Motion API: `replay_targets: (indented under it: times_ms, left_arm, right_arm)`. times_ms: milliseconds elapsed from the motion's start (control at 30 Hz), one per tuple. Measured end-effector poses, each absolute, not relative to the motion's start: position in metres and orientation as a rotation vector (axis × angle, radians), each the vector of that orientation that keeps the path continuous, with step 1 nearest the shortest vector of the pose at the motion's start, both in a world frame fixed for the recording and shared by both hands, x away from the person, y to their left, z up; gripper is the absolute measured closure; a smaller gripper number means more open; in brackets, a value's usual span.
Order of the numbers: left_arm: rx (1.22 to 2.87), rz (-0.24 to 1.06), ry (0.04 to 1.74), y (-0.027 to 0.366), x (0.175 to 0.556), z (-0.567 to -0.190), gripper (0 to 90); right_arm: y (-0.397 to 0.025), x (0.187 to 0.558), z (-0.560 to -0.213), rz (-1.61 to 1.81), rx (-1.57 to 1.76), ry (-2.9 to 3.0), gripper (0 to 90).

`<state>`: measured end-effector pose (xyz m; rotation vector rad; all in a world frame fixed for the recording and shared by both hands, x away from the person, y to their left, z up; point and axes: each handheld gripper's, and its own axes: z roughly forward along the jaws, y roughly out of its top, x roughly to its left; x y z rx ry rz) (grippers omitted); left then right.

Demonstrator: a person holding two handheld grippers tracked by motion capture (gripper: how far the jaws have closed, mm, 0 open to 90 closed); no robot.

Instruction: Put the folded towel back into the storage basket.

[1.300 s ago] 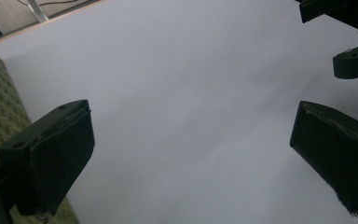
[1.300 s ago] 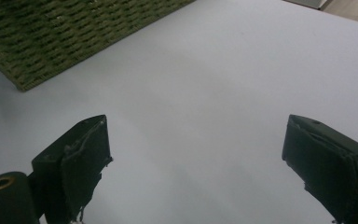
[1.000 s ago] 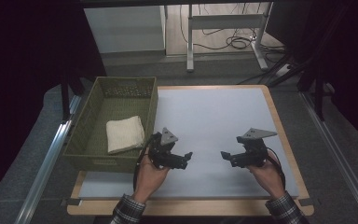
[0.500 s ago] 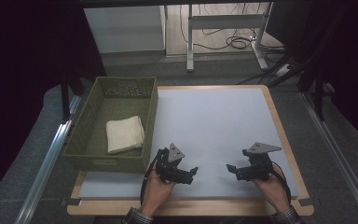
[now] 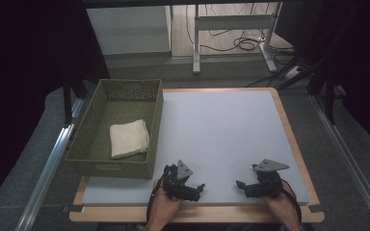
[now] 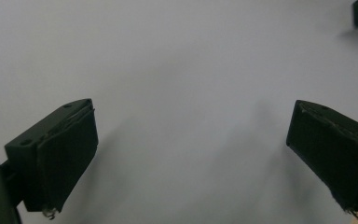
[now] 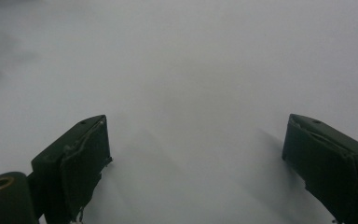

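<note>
A folded cream cloth (image 5: pixel 129 138) lies inside the green woven basket (image 5: pixel 87 153) at the table's left. My left gripper (image 5: pixel 198 189) rests low over the pale mat (image 5: pixel 221 130) near the front edge, right of the basket's front corner. Its jaws stand wide apart in the left gripper view (image 6: pixel 191 163), with bare mat between them. My right gripper (image 5: pixel 241 186) sits near the front right, pointing left toward the other. Its jaws too are spread wide over bare mat (image 7: pixel 196 172). Both grippers are open and hold nothing.
The wooden table edge (image 5: pixel 197 214) runs just in front of both hands. A metal rail (image 5: pixel 48 168) flanks the table on the left and another (image 5: pixel 351 163) on the right. A desk frame and cables (image 5: pixel 236 33) stand on the floor beyond the table.
Both hands have drawn back toward the front edge of the table, with the grippers still open. The cloth and basket have not moved.
</note>
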<state>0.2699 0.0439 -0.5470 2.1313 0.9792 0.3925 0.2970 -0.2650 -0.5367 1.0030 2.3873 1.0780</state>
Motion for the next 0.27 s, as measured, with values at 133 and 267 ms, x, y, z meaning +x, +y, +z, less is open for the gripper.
replay_targets:
  times_ms: [133,267]
  left_arm:
    - [2.151,0.428,0.963,0.0397,0.2687,-0.5478,4.0]
    - [2.130,0.390,0.993,0.0413,0.2704,-0.5490,4.8]
  right_arm:
    - [-0.2633,0.2950,-0.5383,1.060,0.985,2.377,7.4]
    - [-0.2638,0.2943,-0.5391,1.066,0.979,2.372,7.4]
